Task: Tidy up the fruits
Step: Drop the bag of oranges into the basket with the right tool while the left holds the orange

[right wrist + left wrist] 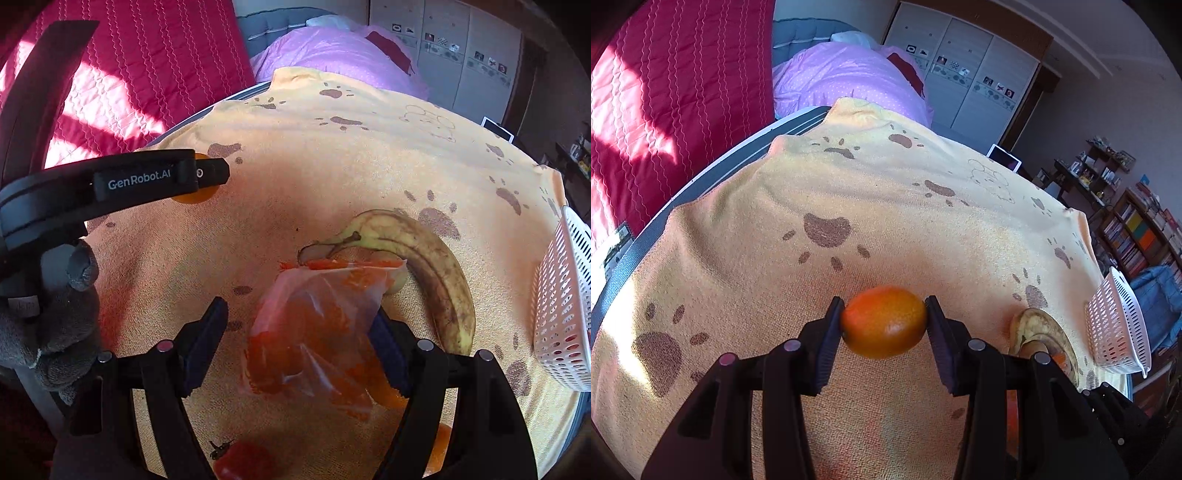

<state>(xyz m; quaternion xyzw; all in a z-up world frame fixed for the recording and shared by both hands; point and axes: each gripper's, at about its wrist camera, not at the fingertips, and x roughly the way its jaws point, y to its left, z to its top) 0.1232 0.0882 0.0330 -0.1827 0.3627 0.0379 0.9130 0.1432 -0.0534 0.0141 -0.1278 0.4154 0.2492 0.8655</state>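
The left tongs [884, 321] were closed on an orange fruit [884, 322], one pad pressed against each end of it, at the lower centre of the left wrist view. The fruit was held above the yellow paw-print towel [849, 192] that covered the table [646, 236]. In the right wrist view the same tongs appeared from the side at the upper left of the frame, with the fruit [192, 197] partly hidden behind the black arm.

The right tongs [299, 343] stood wide open at the lower centre of the right wrist view and held nothing. A clear plastic bag with orange markings [314, 325] lay on the towel between the fingers; its right edge overlapped the right finger, and whether it touched the pad could not be determined.

A brown-spotted banana [436, 266] lay on the towel just beyond the bag, curving toward the right of the frame. A white perforated basket [565, 314] stood at the right edge of the frame, near the banana but apart from it. A red fruit with a dark stem [240, 461] lay at the bottom centre of the frame. A further orange fruit [439, 443] was partly hidden behind the right finger at the lower right.

A grey-gloved hand [55, 325] gripped the left handle at the left edge of the right wrist view.
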